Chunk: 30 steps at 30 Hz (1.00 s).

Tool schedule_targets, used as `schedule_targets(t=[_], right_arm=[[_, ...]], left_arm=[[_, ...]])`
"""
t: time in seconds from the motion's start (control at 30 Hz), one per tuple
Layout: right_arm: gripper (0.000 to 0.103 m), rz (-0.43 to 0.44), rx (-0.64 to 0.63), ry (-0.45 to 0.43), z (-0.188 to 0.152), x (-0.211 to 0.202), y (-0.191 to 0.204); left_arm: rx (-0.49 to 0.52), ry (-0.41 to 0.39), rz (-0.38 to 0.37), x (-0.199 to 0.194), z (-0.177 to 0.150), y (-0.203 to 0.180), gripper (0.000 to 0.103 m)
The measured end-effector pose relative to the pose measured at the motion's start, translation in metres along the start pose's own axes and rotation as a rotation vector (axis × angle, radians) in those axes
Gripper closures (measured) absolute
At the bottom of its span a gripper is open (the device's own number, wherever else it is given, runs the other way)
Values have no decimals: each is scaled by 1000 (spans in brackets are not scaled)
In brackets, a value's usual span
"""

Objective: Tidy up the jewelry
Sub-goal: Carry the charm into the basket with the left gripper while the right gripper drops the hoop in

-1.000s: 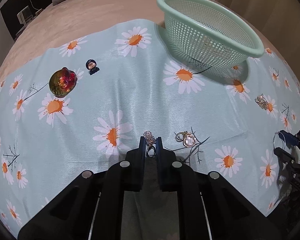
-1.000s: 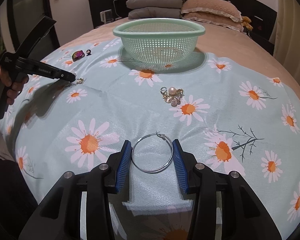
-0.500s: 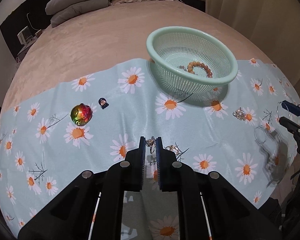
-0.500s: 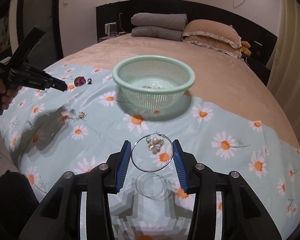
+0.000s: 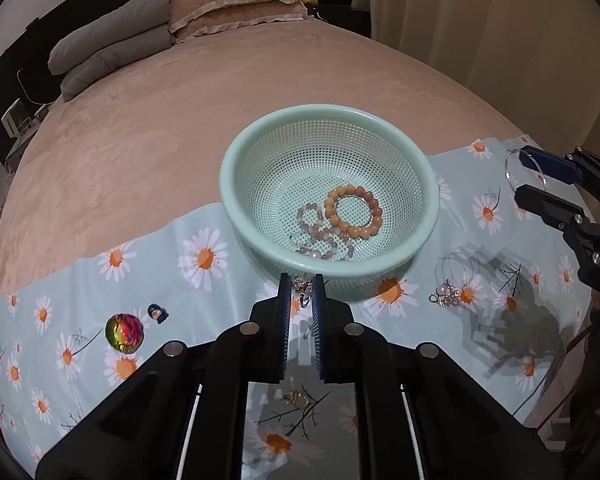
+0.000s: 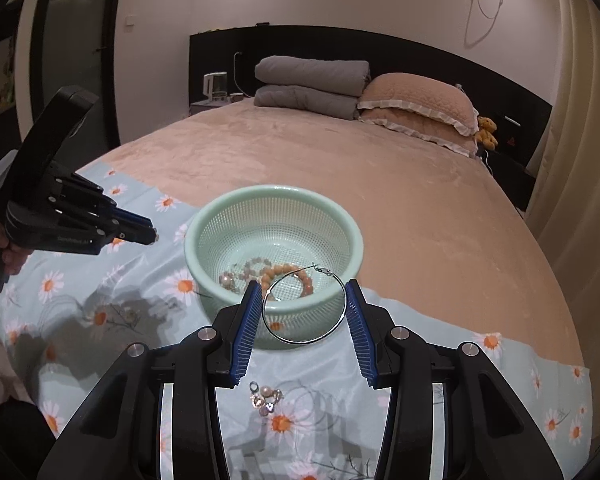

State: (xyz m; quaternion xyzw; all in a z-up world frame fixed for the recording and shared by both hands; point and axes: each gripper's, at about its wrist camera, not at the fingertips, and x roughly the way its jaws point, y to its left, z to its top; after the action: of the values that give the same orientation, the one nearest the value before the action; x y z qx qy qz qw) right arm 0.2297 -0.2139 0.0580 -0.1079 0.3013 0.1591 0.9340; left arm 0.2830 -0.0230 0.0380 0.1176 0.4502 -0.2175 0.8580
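Bed, daisy cloth, green basket on cloth holding bead bracelets; right gripper clamped on hoop above basket's near rim; left gripper pinching charm near the basket; pearl cluster on cloth.

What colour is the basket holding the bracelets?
Pale mint green basket, seen best in the left wrist view.

A home bedroom; bed, pillows, dark headboard
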Motion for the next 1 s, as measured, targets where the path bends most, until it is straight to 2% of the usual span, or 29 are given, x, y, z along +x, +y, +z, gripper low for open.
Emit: schedule_targets(t=[0.37,0.47,0.5,0.53,0.57,0.6,0.63,0.73,0.8,1.0], right_arm=[[63,27,2,37,9,58,0],[61,2,18,53,8,68,0],[53,-18,28,59,8,71,-2],[41,-42,46,62,7,72,-5],[35,-58,68,62,5,72,-9],[28,-64,90,58,3,71,-13],[24,-68,115,51,0,68,-19],[19,-66,196,45,-9,60,-34],[19,-57,237,50,-17,56,-42],[19,-60,252,47,-41,45,-48]], left_arm=[[21,22,-44,44,26,-14,92],[6,10,-67,47,25,-14,91],[8,3,-64,46,24,-14,87],[7,-3,-50,45,23,-13,70],[3,-13,-29,43,21,-12,57],[-3,-27,-5,39,19,-9,34],[-14,-43,12,35,18,-6,26],[-58,-42,21,28,9,8,19],[-75,-30,16,26,2,13,18],[-86,23,14,30,-28,18,16]])
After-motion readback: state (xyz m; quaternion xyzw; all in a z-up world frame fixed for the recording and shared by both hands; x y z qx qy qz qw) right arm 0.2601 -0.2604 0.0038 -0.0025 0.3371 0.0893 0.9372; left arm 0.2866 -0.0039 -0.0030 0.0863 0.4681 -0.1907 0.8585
